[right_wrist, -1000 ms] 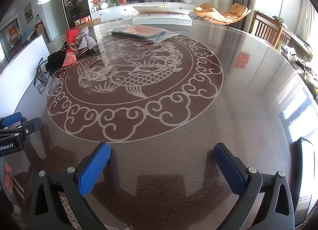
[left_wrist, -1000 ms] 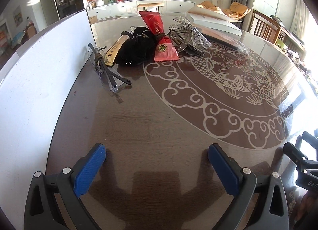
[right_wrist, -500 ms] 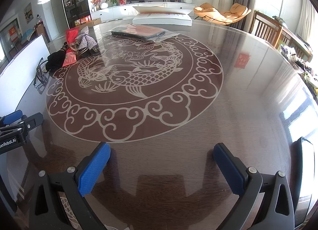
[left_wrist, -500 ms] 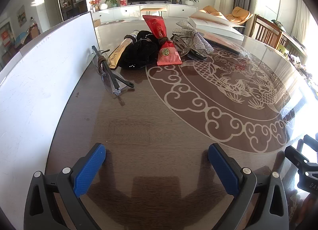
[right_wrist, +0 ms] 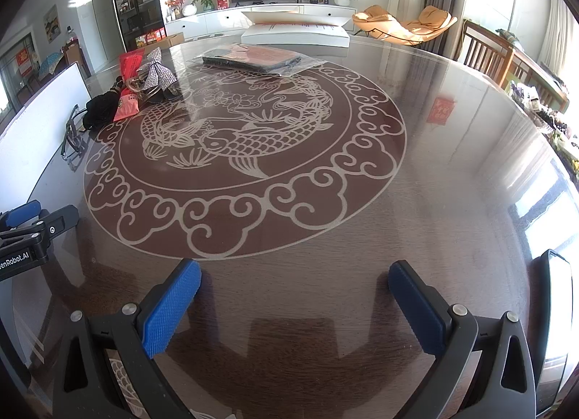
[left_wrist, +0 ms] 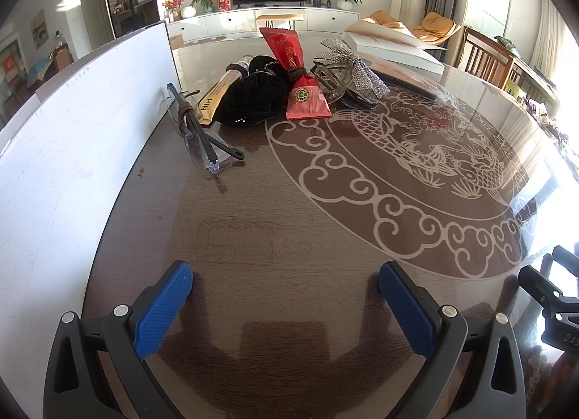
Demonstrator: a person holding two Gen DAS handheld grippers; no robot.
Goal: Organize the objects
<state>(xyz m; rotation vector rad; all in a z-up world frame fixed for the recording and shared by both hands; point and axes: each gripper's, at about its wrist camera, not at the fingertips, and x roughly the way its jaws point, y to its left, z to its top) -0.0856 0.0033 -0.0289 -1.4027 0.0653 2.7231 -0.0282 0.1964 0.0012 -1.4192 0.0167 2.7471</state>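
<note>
A small heap of objects lies on the round dark table (left_wrist: 275,238): clear glasses with black arms (left_wrist: 202,143), a black velvet pouch (left_wrist: 253,96), a red sachet (left_wrist: 300,89), a gold tube (left_wrist: 217,96) and a rhinestone bow (left_wrist: 351,64). My left gripper (left_wrist: 284,296) stands open and empty, well short of the glasses. My right gripper (right_wrist: 293,294) is open too, over bare table. From the right wrist view the heap is far off to the left, with the red sachet (right_wrist: 128,93) and glasses (right_wrist: 72,133) visible.
A white board (left_wrist: 72,136) stands along the table's left side. A flat plastic-wrapped packet (right_wrist: 260,58) and a white box (right_wrist: 295,33) lie at the far side. Wooden chairs (right_wrist: 485,53) stand beyond the right edge. A dark device (right_wrist: 553,310) sits at the near right edge.
My left gripper has moved forward toward the heap, which looks larger and nearer. The right gripper has stayed in place. Both remain open.
</note>
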